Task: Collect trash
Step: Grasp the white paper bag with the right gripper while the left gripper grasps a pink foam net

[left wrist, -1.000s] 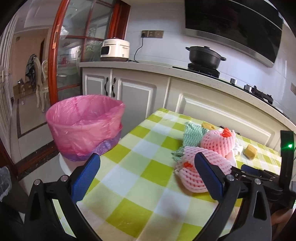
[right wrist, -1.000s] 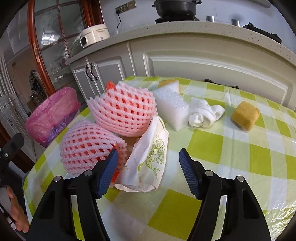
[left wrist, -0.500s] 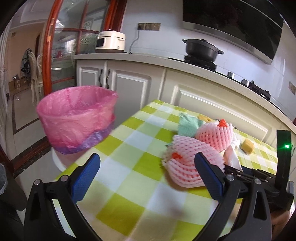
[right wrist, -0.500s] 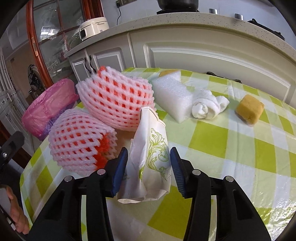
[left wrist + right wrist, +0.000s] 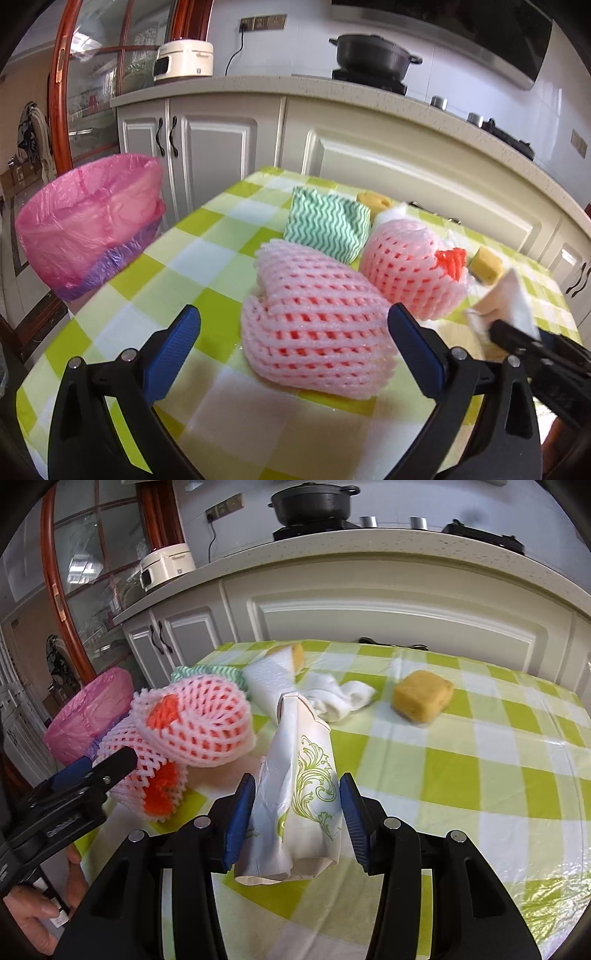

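My left gripper (image 5: 293, 350) is open, its blue pads standing either side of the near pink foam net (image 5: 314, 325) on the checked table (image 5: 177, 266). A second pink foam net (image 5: 410, 266) lies just behind it. My right gripper (image 5: 297, 812) is shut on a white paper bag with a green ornament (image 5: 303, 775), which sticks up between the pads. In the left wrist view that bag (image 5: 506, 302) shows at the right edge. A bin with a pink liner (image 5: 88, 225) stands off the table's left side.
Behind the nets lie a green zigzag cloth (image 5: 325, 225), a white foam sheet (image 5: 269, 679), a rolled white cloth (image 5: 340, 698) and yellow sponges (image 5: 423, 696). White cabinets (image 5: 369, 609) run close behind the table. A hand (image 5: 33, 915) holds the left gripper.
The right gripper's jaws closed on the paper bag and carried it a little. The left gripper moved forward and down until its pads flank the near foam net.
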Demonstrator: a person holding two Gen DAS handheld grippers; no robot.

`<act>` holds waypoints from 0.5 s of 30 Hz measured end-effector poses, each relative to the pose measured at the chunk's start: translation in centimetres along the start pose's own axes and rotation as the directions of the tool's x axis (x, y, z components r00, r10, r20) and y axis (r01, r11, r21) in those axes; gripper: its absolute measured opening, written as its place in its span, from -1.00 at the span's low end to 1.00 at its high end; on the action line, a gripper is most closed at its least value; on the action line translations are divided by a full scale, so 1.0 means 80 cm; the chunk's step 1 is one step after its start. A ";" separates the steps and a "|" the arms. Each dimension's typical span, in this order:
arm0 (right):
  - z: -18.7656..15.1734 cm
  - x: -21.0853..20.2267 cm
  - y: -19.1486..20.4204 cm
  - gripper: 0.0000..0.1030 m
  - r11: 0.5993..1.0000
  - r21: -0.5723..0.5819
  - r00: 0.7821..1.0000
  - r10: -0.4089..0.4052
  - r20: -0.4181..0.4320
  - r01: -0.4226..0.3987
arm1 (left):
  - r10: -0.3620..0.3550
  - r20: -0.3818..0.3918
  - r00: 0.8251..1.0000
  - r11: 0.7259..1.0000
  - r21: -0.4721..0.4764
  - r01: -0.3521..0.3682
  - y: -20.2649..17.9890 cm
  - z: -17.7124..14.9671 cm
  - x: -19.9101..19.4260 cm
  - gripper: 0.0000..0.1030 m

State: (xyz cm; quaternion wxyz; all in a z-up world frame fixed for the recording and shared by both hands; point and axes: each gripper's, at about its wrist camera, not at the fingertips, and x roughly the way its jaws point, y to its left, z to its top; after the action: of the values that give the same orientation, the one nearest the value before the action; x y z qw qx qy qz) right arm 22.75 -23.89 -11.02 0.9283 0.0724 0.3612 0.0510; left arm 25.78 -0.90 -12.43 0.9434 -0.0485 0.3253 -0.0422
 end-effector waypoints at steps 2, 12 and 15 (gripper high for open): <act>-0.001 -0.002 -0.006 -0.11 1.000 0.016 1.000 0.001 0.003 -0.001 | 0.007 -0.020 1.000 1.000 0.003 -0.007 -0.002 -0.001 0.009 0.78; -0.002 -0.001 -0.002 -0.11 1.000 0.017 1.000 0.021 0.010 -0.021 | -0.004 -0.053 0.999 1.000 0.005 0.004 0.002 -0.004 0.021 -0.25; -0.001 -0.004 0.005 -0.11 1.000 0.009 1.000 0.026 0.017 -0.026 | -0.007 -0.020 1.000 1.000 0.007 0.007 0.003 -0.008 0.004 -0.29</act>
State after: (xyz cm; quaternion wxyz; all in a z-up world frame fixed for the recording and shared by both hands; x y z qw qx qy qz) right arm 22.41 -23.53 -10.82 0.9302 0.0819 0.3525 0.0610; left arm 25.65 -0.72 -13.11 0.9401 -0.0461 0.3345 -0.0472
